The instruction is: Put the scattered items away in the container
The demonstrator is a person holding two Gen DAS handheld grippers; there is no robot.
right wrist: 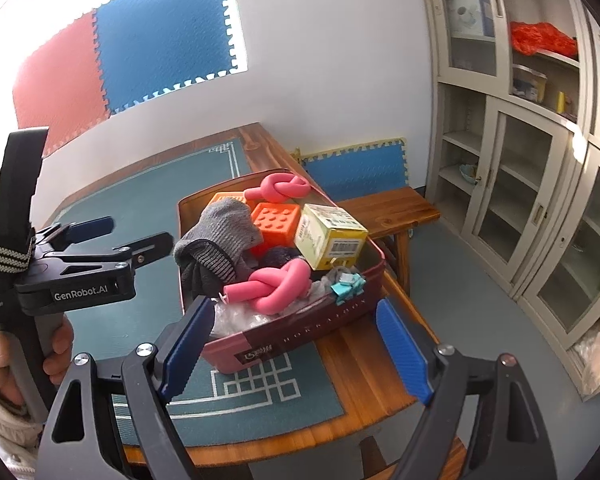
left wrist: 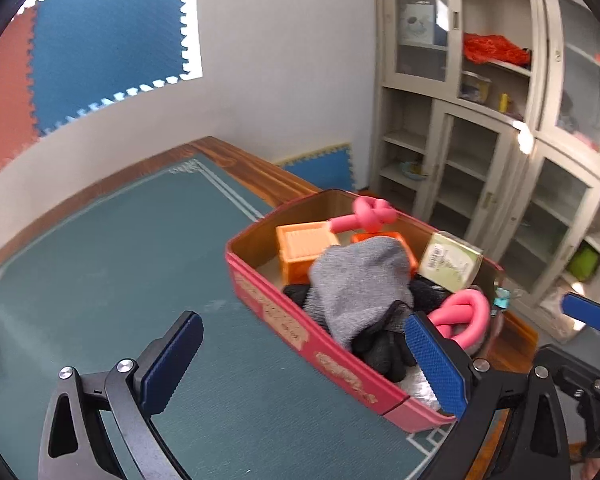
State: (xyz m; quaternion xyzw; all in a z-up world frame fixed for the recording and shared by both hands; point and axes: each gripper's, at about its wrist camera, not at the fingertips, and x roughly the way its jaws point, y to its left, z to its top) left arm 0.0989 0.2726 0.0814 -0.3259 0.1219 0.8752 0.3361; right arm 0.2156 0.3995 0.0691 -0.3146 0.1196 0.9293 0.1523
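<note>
Right wrist view: both tongs (right wrist: 294, 346) gape empty; red box (right wrist: 300, 340) holds grey sock (right wrist: 224, 232).

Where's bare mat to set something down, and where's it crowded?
Free: green mat between the wall-side wooden table edge and the pink box; also the patterned mat corner before it. Crowded: inside the box, heaped above its rim.

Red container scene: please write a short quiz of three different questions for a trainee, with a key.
1. True or false: the left gripper holds the grey sock.
2. How many pink knotted foam tubes lie in the red container?
3. What rests on the orange block? A) the yellow-green carton B) a mug C) a book

Key:
1. False; both the left gripper and the right gripper are open and hold nothing.
2. Two.
3. A
</note>
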